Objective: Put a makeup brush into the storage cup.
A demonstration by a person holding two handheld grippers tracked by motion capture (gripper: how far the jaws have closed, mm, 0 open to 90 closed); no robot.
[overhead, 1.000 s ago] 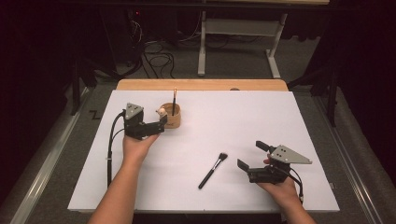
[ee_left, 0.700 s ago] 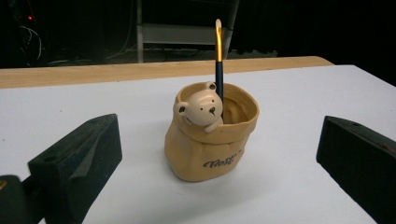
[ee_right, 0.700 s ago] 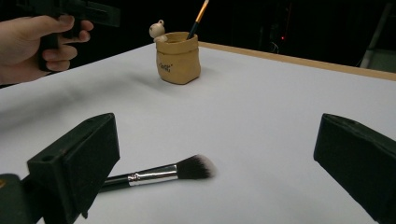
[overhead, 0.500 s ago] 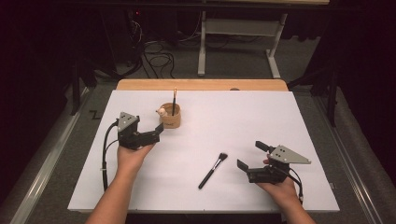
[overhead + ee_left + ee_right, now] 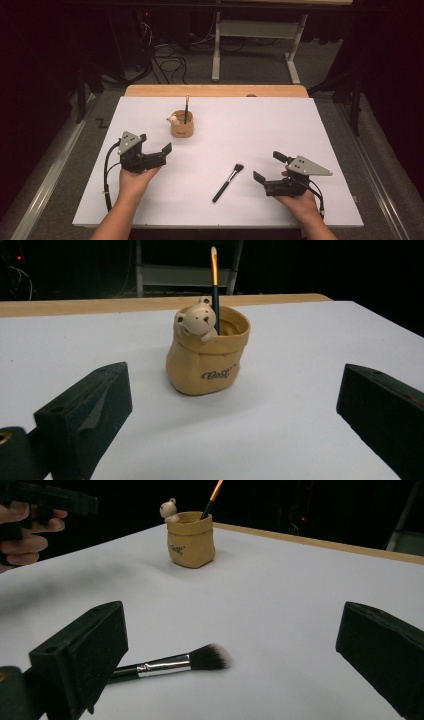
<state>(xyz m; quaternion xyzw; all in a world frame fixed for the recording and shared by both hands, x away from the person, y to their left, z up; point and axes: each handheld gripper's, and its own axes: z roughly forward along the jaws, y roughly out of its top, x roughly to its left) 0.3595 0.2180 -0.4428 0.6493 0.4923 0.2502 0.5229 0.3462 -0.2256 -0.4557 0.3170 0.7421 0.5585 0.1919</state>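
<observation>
High view first: the left hand-held gripper has been pulled back from the bear-shaped holder toward the near left of the white surface, jaws apart and nothing held. One brush is already parked upright in that holder, so that drop-off looks done. The makeup brush is left lying flat near the middle, just left of the right hand-held gripper, which is spread open and hasn't been moved.

Left gripper view: the holder is framed between wide-open jaws, well clear of them, with the brush standing inside.

Right gripper view: the makeup brush is seen lying across the open jaws, bristles pointing right. Probably next to be picked up.
</observation>
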